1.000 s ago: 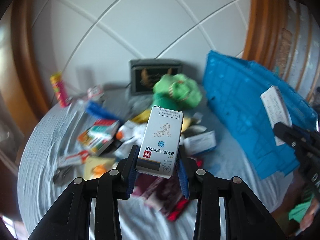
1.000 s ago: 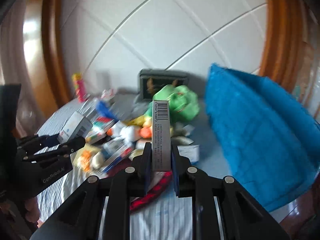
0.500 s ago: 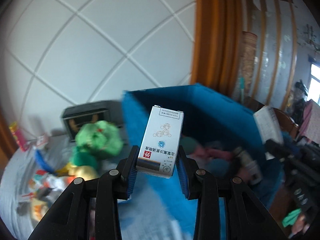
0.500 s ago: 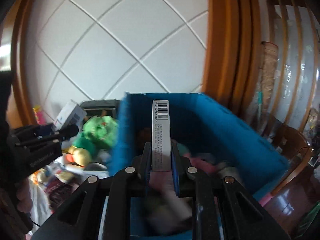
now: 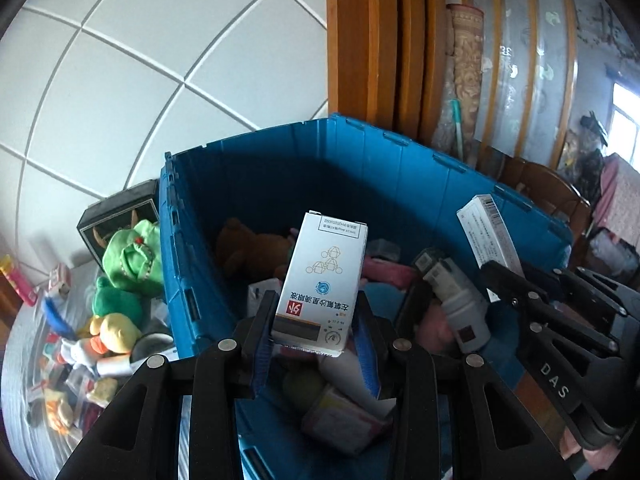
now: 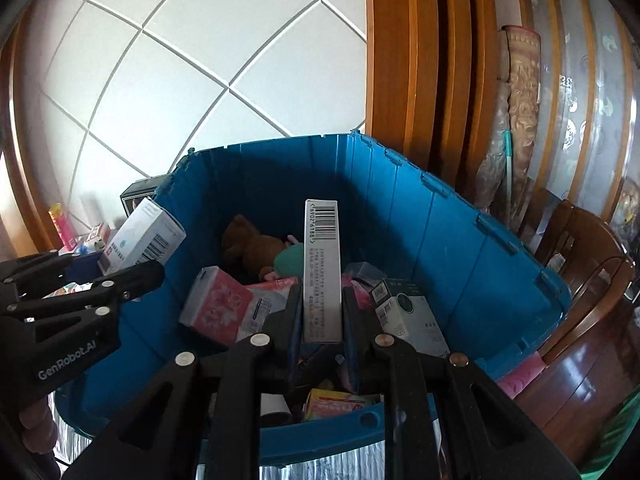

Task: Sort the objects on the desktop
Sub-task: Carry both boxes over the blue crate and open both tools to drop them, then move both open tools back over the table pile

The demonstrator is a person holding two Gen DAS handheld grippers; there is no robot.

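Where clutter lay before, blue bin (image 5: 400, 168) below, hand-held grippers pinching white boxes (image 5: 322, 284).

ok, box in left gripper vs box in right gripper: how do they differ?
The left gripper holds a wide white box with a red patch and line drawings on its face; the right gripper holds a narrow white box with a barcode at its top. The wide box tilts a little; the narrow one stands nearly straight. Both are white cartons, gripped at their lower ends, held over the blue bin.
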